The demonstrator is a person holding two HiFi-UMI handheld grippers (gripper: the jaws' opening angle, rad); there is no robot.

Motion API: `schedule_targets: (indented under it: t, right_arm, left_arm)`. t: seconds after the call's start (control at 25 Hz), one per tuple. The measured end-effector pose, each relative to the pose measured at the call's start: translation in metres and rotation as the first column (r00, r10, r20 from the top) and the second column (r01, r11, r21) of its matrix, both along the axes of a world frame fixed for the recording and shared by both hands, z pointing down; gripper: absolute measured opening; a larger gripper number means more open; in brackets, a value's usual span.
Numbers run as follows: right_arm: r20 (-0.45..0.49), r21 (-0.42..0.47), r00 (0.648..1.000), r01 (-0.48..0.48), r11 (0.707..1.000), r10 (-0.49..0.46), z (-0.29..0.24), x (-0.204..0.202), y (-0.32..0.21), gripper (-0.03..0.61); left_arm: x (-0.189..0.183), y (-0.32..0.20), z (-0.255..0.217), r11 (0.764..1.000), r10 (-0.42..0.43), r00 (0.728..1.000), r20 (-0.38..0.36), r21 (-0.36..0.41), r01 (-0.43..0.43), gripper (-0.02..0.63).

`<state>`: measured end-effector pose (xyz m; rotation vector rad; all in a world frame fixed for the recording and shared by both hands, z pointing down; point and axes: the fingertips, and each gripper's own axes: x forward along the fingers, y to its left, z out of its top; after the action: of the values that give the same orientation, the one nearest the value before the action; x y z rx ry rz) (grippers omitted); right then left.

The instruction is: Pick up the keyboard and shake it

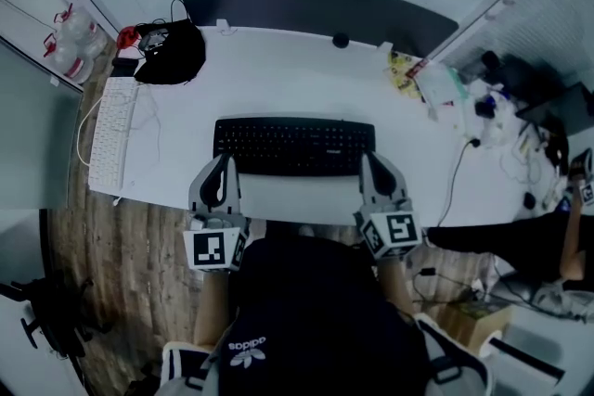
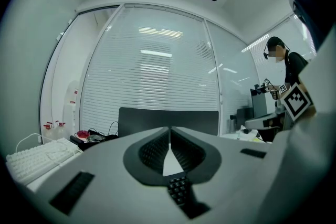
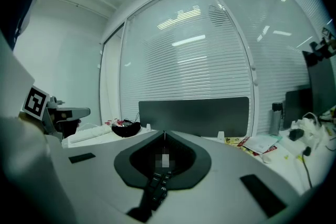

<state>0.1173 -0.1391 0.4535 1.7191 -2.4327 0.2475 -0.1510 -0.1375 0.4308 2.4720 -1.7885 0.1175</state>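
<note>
- The black keyboard (image 1: 295, 146) lies flat on the white desk (image 1: 278, 70), midway along its front edge and set just back from it, with its long side parallel to that edge.
- The left gripper (image 1: 225, 160) sits over the keyboard's left end and the right gripper (image 1: 368, 159) over its right end. Both come in from the front edge.
- In each gripper view the jaws are pressed together tip to tip with nothing pinched between them. The keys show only through the gap, beneath the jaws.
- The keyboard will probably handle as a stiff, fairly light plastic slab that is long and thin. It should not sag, but held at one end alone it would swing and twist.
- The smooth case edges are likely slippery, and the keycaps give under pressure, so a pinch on the keys would be poor.
- The best hold is on the two short ends or the front rim. Each gripper would open and turn so one jaw goes under the case and one over the bezel.
- No cable shows on it, though one could trail behind, out of sight.
- A white keyboard (image 1: 109, 139) rests at the desk's left edge, well apart.
</note>
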Motion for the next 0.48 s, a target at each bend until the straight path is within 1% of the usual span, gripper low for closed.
schedule_targets:
  t: [0.24, 0.48]
  right_arm:
    - [-0.014, -0.008, 0.998, -0.067, 0.998, 0.067, 0.008, -0.005, -0.009, 0.005]
    - [-0.026, -0.014, 0.993, -0.112, 0.994, 0.112, 0.009, -0.004, -0.01, 0.005]
  left_arm:
    - [-0.029, -0.018, 0.019, 1.0, 0.006, 1.0, 0.016, -0.026, -0.005, 0.014]
    - [-0.045, -0.025, 0.029, 0.998, 0.011, 1.0, 0.012, -0.065, -0.01, 0.014]
